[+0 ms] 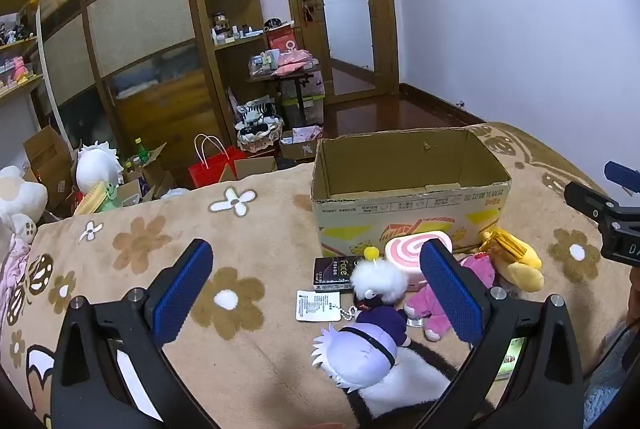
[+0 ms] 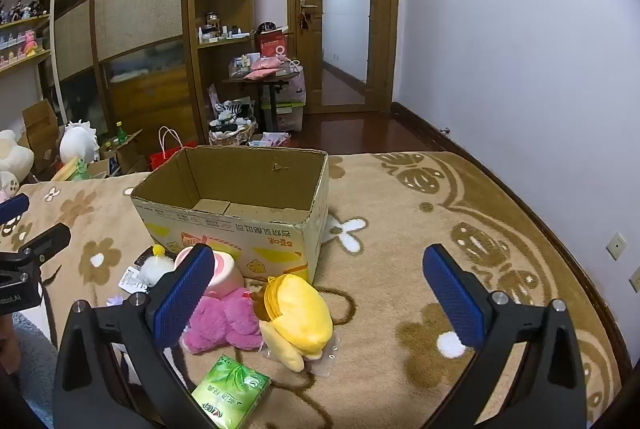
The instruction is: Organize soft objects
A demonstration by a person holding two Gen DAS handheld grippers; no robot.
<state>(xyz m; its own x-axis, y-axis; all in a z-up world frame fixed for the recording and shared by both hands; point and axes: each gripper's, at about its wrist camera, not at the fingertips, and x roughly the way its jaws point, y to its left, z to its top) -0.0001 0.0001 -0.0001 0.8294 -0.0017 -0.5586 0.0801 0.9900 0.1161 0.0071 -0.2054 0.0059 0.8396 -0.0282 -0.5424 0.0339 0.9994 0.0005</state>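
Note:
An open, empty cardboard box [image 1: 408, 201] stands on the flowered blanket; it also shows in the right wrist view [image 2: 236, 217]. In front of it lie soft toys: a pink swirl cushion [image 1: 404, 253], a pink plush [image 2: 228, 321], a yellow plush [image 2: 300, 313], a white fluffy keychain doll [image 1: 378, 283] and a white-haired plush doll [image 1: 360, 353]. My left gripper [image 1: 316, 293] is open above the dolls. My right gripper [image 2: 320, 293] is open beside the yellow plush, holding nothing.
A green tissue pack [image 2: 232, 393], a dark small box [image 1: 334, 273] and a paper tag [image 1: 318, 305] lie among the toys. The blanket [image 2: 400, 269] stretches right toward the wall. Beyond the bed edge stand shelves, boxes and a red bag [image 1: 212, 167].

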